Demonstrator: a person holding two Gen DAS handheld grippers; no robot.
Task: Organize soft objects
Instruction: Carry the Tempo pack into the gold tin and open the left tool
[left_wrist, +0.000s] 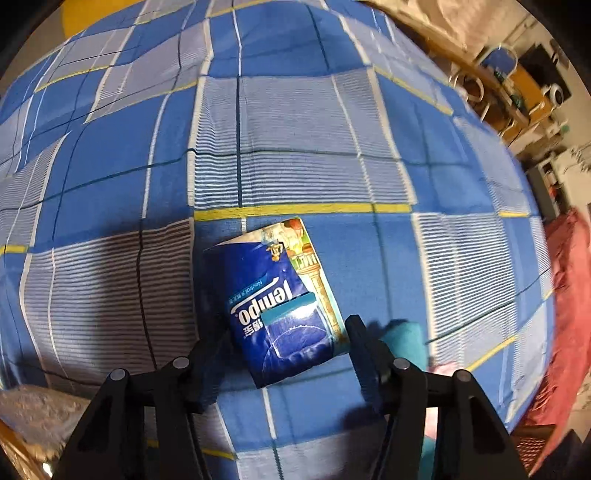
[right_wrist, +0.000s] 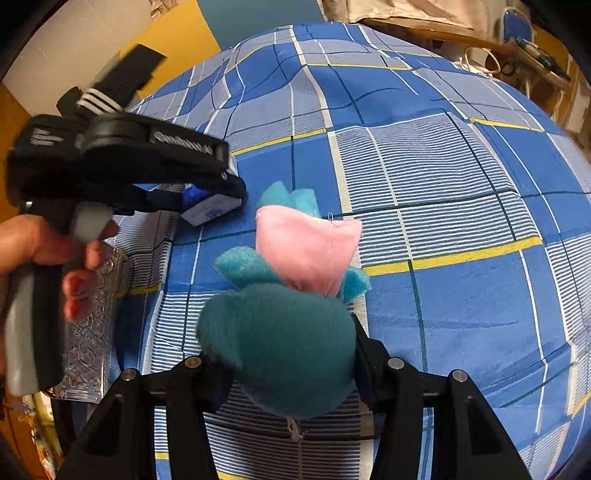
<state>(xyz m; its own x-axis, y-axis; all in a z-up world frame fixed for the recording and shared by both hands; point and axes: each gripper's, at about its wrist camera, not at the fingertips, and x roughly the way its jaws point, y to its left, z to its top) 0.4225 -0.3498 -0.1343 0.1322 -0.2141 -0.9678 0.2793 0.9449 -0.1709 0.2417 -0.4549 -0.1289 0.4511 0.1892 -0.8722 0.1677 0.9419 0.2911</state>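
Observation:
A blue Tempo tissue pack (left_wrist: 280, 299) lies on the blue checked bedsheet (left_wrist: 295, 129). My left gripper (left_wrist: 286, 349) stands with a finger on either side of the pack's near end; I cannot tell whether the fingers press it. In the right wrist view the left gripper (right_wrist: 221, 192) is over the pack (right_wrist: 210, 210). My right gripper (right_wrist: 288, 354) is shut on a teal and pink plush toy (right_wrist: 291, 295), gripping its teal head; the pink body (right_wrist: 306, 247) points away across the bedsheet (right_wrist: 461, 184). A bit of the plush (left_wrist: 402, 339) shows right of the left gripper.
A clear patterned glass container (right_wrist: 92, 325) stands at the bed's left edge. A red cloth (left_wrist: 565, 295) hangs at the bed's right side. Wooden shelves with clutter (left_wrist: 517, 85) stand beyond the bed. A yellow and teal wall (right_wrist: 177, 29) lies behind it.

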